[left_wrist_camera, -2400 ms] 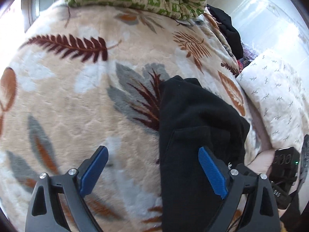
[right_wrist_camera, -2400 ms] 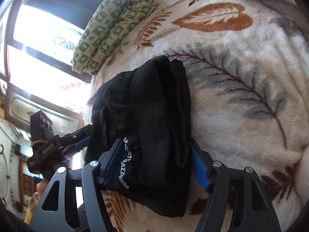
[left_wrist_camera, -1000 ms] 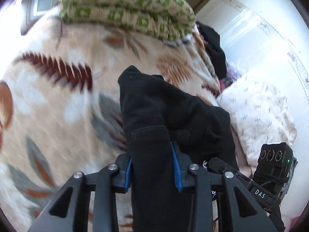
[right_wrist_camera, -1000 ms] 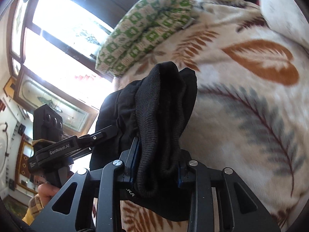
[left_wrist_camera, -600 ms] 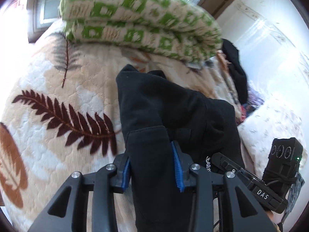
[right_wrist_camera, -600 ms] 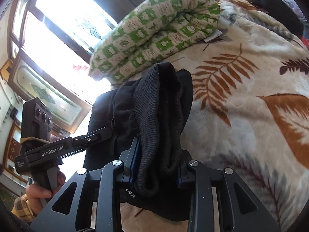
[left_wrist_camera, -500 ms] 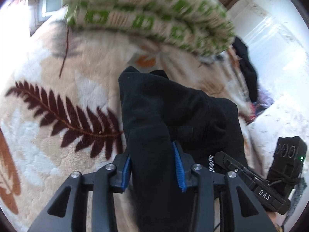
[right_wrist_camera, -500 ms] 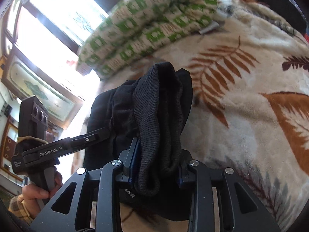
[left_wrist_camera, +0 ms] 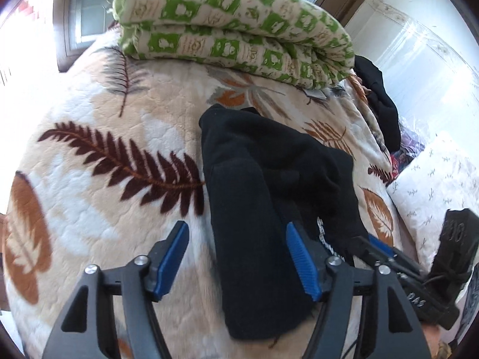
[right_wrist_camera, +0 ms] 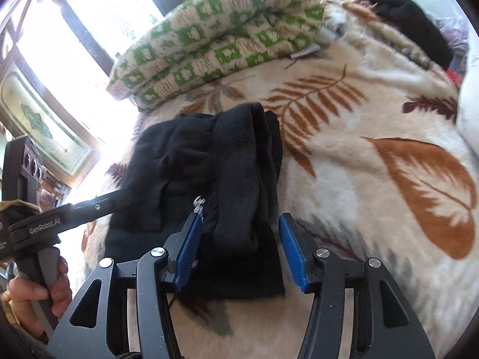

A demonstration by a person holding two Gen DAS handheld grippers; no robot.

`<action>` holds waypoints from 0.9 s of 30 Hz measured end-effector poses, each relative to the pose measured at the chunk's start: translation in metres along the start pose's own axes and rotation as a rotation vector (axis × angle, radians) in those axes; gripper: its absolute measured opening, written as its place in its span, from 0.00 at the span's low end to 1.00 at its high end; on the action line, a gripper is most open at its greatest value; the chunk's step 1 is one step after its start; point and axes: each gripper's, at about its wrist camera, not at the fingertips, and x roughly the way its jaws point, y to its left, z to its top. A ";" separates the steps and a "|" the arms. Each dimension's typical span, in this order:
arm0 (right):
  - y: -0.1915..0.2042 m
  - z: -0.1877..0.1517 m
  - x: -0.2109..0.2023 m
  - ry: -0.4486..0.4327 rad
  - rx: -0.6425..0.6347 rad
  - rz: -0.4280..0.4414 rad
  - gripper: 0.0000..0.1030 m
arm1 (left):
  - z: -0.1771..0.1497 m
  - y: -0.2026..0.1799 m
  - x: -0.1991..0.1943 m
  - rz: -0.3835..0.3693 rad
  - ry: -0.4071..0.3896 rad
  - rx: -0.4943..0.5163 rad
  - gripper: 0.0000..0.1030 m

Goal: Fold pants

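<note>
1. The pants [left_wrist_camera: 269, 185] lie on the bed [left_wrist_camera: 98, 197] as a folded black bundle, just short of the green patterned quilt [left_wrist_camera: 233, 27] at the far side. In my left view the bundle's long axis runs from my jaws away toward that quilt.

2. My left gripper [left_wrist_camera: 236, 257] has its jaws opening. The near end of the bundle sits between the 2 blue pads, close against the right-hand one with a clear gap to the left-hand one, so I am letting go, not gripping.

3. My right gripper [right_wrist_camera: 238, 249] is also opening. The ribbed edge of the pants [right_wrist_camera: 239, 179] lies between its pads, and neither pad presses the cloth.

4. Both grippers sit at the same near end of the bundle, side by side. In the right view the left gripper's finger reaches in from the left against the cloth, held by my left hand [right_wrist_camera: 42, 287].

5. What matters next, I judge: the bundle lies straight ahead of both jaws, its length pointing away from me. Backing straight out along that axis should leave the fold undisturbed; a sideways pull could drag the loose near edge open.

6. Neither hand is clearly nearer; both are level at the near end.
</note>
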 end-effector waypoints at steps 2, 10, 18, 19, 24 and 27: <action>0.004 -0.007 -0.016 -0.010 0.002 -0.003 0.54 | -0.008 -0.004 -0.009 0.020 -0.002 0.016 0.70; 0.023 -0.042 -0.065 -0.046 -0.001 -0.001 0.58 | -0.037 -0.024 -0.046 0.101 -0.021 0.096 0.78; 0.039 -0.067 -0.099 -0.042 -0.033 -0.051 0.67 | -0.061 -0.037 -0.085 0.167 -0.095 0.132 0.87; 0.042 -0.068 -0.103 -0.050 -0.043 -0.063 0.70 | -0.064 -0.038 -0.089 0.178 -0.103 0.135 0.88; 0.058 -0.072 -0.129 -0.120 -0.107 -0.129 0.81 | -0.081 -0.045 -0.107 0.227 -0.142 0.174 0.97; 0.065 -0.074 -0.140 -0.144 -0.135 -0.163 0.90 | -0.092 -0.050 -0.116 0.250 -0.147 0.195 0.99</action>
